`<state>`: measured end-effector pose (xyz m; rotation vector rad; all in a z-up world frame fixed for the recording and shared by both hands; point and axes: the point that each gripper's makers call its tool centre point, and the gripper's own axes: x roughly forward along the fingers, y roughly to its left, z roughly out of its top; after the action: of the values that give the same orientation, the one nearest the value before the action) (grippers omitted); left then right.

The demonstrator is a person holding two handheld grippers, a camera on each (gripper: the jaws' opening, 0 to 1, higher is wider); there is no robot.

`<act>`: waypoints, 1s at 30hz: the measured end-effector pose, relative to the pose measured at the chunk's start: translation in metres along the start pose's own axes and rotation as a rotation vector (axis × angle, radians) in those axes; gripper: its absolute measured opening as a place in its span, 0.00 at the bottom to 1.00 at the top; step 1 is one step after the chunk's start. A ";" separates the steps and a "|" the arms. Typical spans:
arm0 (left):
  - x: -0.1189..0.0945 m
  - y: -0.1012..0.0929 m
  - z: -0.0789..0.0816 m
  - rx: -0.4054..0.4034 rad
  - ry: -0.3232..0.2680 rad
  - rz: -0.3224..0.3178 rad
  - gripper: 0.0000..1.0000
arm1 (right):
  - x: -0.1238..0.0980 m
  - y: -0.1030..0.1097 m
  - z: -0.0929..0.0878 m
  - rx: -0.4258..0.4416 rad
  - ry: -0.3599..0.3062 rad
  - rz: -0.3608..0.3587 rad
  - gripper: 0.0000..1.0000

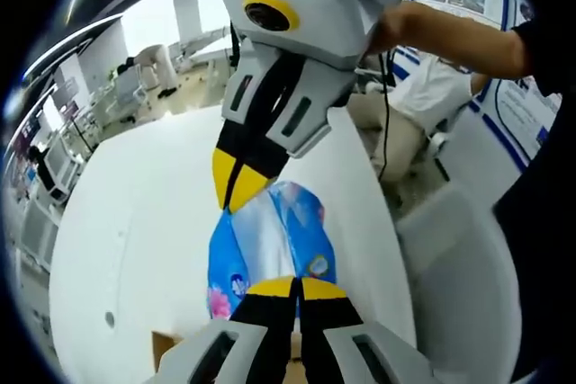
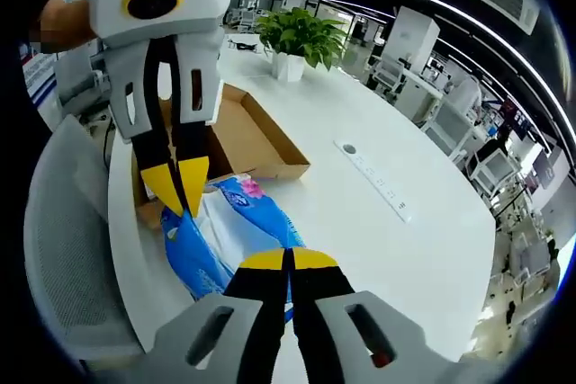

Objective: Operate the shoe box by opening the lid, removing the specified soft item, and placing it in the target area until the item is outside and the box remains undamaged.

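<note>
White table (image 2: 378, 222), open-plan office behind; both claws clenched on blue soft pack (image 2: 236, 222), cardboard box (image 2: 261, 146) beside

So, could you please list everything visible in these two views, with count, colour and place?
Soft pack: one, blue and white, held over the table edge between both grippers.
Cardboard box: one, brown, open, on the table behind the pack.
Table: one, white, oval.
Potted plant: one, green in a white pot, far end of the table.
Power strip: one, white, set in the tabletop.
Chair: one, grey, beside the table.
Left hand-held gripper: yellow-tipped, shut on the pack.
Right hand-held gripper: yellow-tipped, shut on the pack.
</note>
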<state>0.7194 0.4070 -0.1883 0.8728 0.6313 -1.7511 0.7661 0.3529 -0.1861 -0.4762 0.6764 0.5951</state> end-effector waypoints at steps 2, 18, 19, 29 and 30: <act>0.004 0.002 0.004 0.011 0.005 -0.004 0.00 | -0.001 -0.005 -0.005 0.003 0.004 -0.002 0.00; 0.042 0.018 0.038 0.049 -0.001 -0.050 0.00 | -0.015 -0.041 -0.045 0.035 0.039 -0.021 0.00; 0.045 0.019 0.040 0.051 -0.003 -0.053 0.00 | -0.016 -0.042 -0.048 0.037 0.044 -0.023 0.00; 0.070 0.031 0.053 0.065 -0.008 -0.074 0.00 | -0.015 -0.064 -0.076 0.051 0.074 -0.033 0.00; 0.073 0.032 0.055 0.066 -0.010 -0.077 0.00 | -0.015 -0.066 -0.079 0.052 0.078 -0.035 0.00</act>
<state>0.7209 0.3131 -0.2141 0.8952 0.6109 -1.8535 0.7649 0.2531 -0.2154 -0.4634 0.7542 0.5268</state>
